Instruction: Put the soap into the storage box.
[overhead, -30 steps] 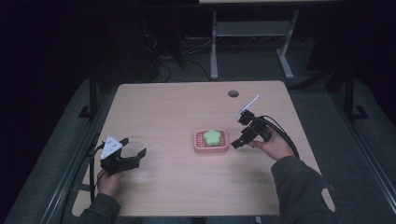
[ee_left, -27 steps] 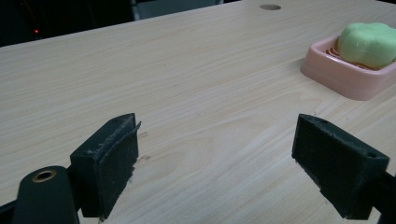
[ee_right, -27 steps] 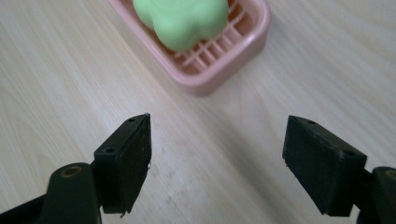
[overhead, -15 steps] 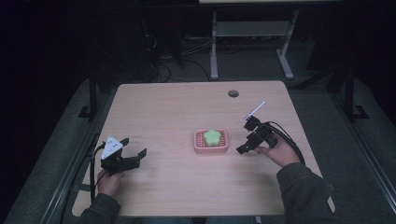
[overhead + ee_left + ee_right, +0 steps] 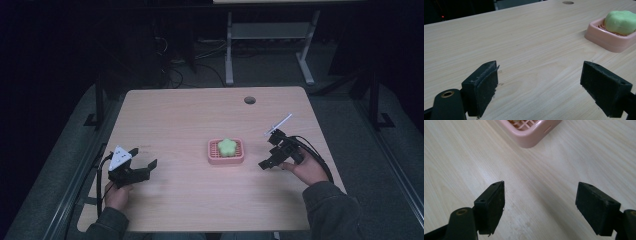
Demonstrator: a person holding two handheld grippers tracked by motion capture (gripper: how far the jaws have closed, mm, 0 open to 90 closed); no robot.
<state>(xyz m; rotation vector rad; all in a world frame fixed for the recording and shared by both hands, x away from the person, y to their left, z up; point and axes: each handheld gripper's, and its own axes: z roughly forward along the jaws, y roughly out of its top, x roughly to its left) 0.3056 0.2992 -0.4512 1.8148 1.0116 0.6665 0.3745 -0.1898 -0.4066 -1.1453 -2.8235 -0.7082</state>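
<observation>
Soap (image 5: 229, 146), green and flower-shaped, sits in the pink soap dish (image 5: 226, 159) at the table's (image 5: 200, 110) centre in the high view; the right gripper (image 5: 267, 155) hovers at the dish's 3 o'clock, the left gripper (image 5: 136, 168) at 8 o'clock. Left gripper view: jaws wide apart and empty, dish (image 5: 610, 40) at 2 o'clock. Right gripper view: jaws spread wide, holding nothing, dish corner (image 5: 529, 135) at 12 o'clock. Best approach, I judge: centre the right jaws on the soap, then descend level.
</observation>
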